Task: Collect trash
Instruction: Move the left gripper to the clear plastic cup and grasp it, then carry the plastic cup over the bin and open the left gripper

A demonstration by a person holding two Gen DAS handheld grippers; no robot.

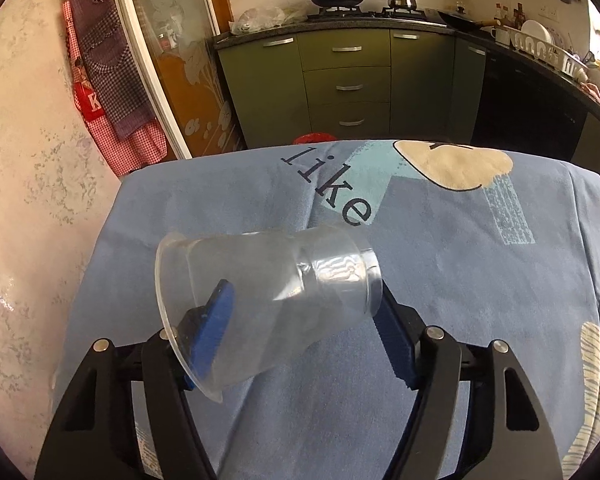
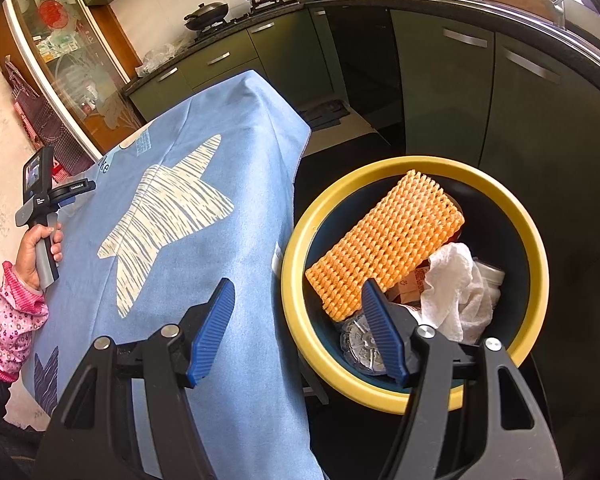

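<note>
Left gripper [image 1: 300, 316] clamps a clear plastic cup [image 1: 268, 296] lying sideways over the blue tablecloth [image 1: 460, 280]: one finger inside the mouth, one against its base. Light, thin and crushable, so squeeze gently.

Right gripper [image 2: 296, 328] hangs apart, empty, beside the yellow-rimmed bin [image 2: 538, 240].

Blue cloth [image 1: 440, 248] over the bench: the word "like" printed in dark serif letters, far centre in the left wrist view; its end "ke" shows at the cloth's far left edge in the right wrist view. Red item [image 1: 89, 102] hanging among checked aprons on the left wall: white letter "K". Print on the handheld device and on packaging in the bin is too small to read.
</note>
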